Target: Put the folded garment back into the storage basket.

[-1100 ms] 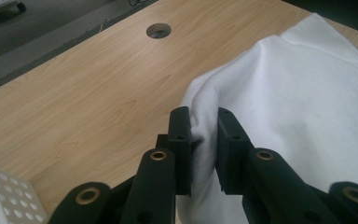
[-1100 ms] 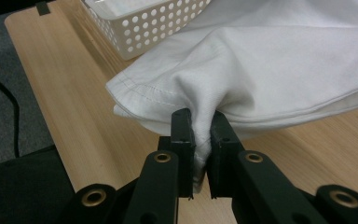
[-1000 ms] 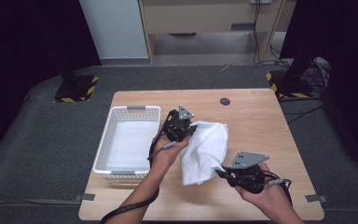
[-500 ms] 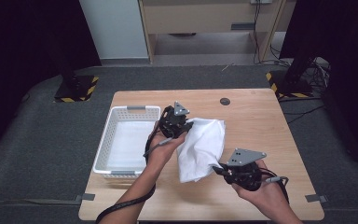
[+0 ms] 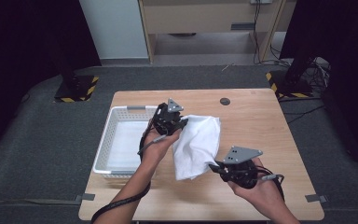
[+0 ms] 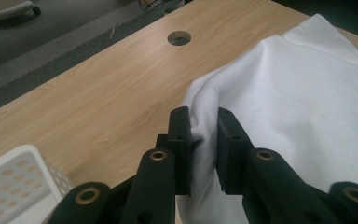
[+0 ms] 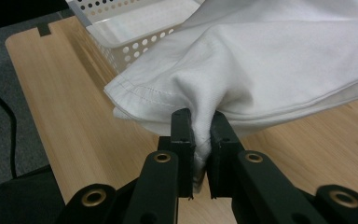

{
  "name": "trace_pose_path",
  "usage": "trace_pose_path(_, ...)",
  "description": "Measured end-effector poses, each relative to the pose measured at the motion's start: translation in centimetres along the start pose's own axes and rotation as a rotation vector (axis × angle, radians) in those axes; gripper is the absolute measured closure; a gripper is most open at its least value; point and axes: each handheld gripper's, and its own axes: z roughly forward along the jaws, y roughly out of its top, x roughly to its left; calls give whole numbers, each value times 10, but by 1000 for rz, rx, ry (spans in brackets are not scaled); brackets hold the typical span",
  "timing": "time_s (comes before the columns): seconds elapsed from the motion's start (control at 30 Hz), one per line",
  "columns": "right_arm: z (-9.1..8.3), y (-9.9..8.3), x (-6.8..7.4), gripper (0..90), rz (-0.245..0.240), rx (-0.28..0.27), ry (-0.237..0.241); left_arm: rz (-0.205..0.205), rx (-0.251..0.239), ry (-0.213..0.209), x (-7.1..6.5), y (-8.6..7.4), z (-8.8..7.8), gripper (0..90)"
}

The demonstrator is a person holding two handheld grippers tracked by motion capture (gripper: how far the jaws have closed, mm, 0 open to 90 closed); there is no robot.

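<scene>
A white cloth hangs folded between my two grippers above the middle of the wooden table. My left gripper is shut on the cloth's upper left edge, beside the basket. In the left gripper view the black jaws pinch a fold of the cloth, with my left gripper clamped tight. My right gripper is shut on the cloth's lower right corner near the table's front. In the right gripper view a bunched hem of the cloth sits between the jaws of my right gripper.
A white perforated basket stands on the table's left side, its rim also seen as the basket behind the cloth. A round cable hole lies at the table's far middle. Dark floor surrounds the table.
My left gripper has carried its edge of the cloth up and leftward toward the basket, and the cloth now hangs more bunched. The right gripper has hardly moved.
</scene>
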Motion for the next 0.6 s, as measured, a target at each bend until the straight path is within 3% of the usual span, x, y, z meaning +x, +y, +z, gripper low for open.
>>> trace_pose_path(0.6, 15, 24, 5, 831, -12, -23, 6, 10, -4, 30, 23, 2, -20, 787)
